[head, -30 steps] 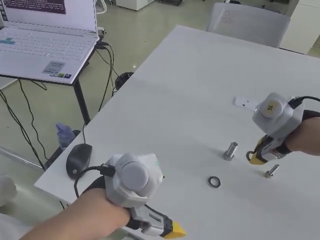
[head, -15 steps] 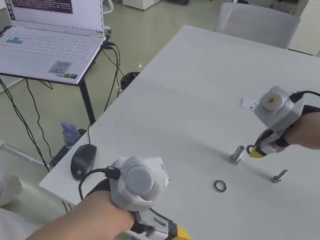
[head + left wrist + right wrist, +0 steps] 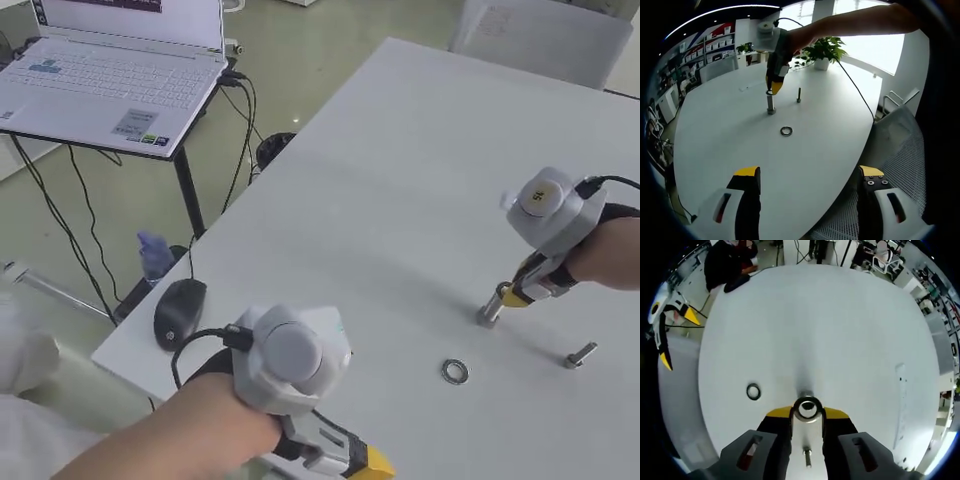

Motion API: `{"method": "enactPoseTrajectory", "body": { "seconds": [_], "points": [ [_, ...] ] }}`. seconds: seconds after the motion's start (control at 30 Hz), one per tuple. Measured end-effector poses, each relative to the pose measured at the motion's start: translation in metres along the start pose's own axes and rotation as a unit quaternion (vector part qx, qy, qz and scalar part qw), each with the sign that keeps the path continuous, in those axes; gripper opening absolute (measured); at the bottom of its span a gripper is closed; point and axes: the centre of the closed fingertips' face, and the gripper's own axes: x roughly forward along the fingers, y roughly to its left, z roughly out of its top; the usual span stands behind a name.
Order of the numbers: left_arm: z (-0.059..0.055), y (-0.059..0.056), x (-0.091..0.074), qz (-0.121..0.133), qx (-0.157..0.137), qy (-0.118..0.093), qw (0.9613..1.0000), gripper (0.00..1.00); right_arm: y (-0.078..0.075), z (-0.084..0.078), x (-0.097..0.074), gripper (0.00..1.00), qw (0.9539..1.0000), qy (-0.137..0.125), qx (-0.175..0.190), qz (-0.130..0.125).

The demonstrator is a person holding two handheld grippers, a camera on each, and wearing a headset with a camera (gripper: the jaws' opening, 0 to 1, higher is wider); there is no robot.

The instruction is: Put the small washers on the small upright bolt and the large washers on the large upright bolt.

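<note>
Vs 1 s ago, the right gripper point(image 3: 513, 295) has moved from the gap btwn the two bolts to directly over the big bolt point(image 3: 489, 312); 0.5 s ago its tips were just beside the bolt's top. The loose washer point(image 3: 455, 371) and small bolt point(image 3: 580, 354) lie as before rel. to the big bolt, and the left gripper point(image 3: 368, 462) has kept its spot at the near edge of the table point(image 3: 400, 170); the rest of the frame shift is head movement. In the right gripper view the jaws are pinched on a washer point(image 3: 807, 400), held flat, w/ the ring centred on the big bolt's top; can't tell if it is already around the shank or just resting above. In the left gripper view that ring point(image 3: 769, 92) sits at the bolt's upper end, under the yellow tips. The loose washer lies flat on the table near the big bolt, on the person's side; the small bolt stands upright near the big bolt, apart from it, on its right. The right arm point(image 3: 612, 258) comes in from the right, gripper angled down and left so the tips meet the big bolt from above. The left arm point(image 3: 170, 430) enters bottom-left, its gripper low, well short of the big bolt and aimed toward it, jaws spread wide w/ nothing btwn them.
</note>
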Motion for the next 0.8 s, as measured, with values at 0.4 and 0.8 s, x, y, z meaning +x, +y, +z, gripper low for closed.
{"method": "enactPoseTrajectory", "body": {
  "seconds": [0.4,0.8],
  "points": [
    [-0.009,0.001,0.0,0.002,-0.009,0.006,0.9999,0.78,-0.001,0.0,0.01,0.22,0.9999,0.009,-0.004,0.007],
    [-0.011,0.002,0.0,0.001,-0.012,0.006,0.9999,0.77,0.001,-0.002,0.018,0.22,0.9997,0.021,-0.015,0.007]
  ]
}}
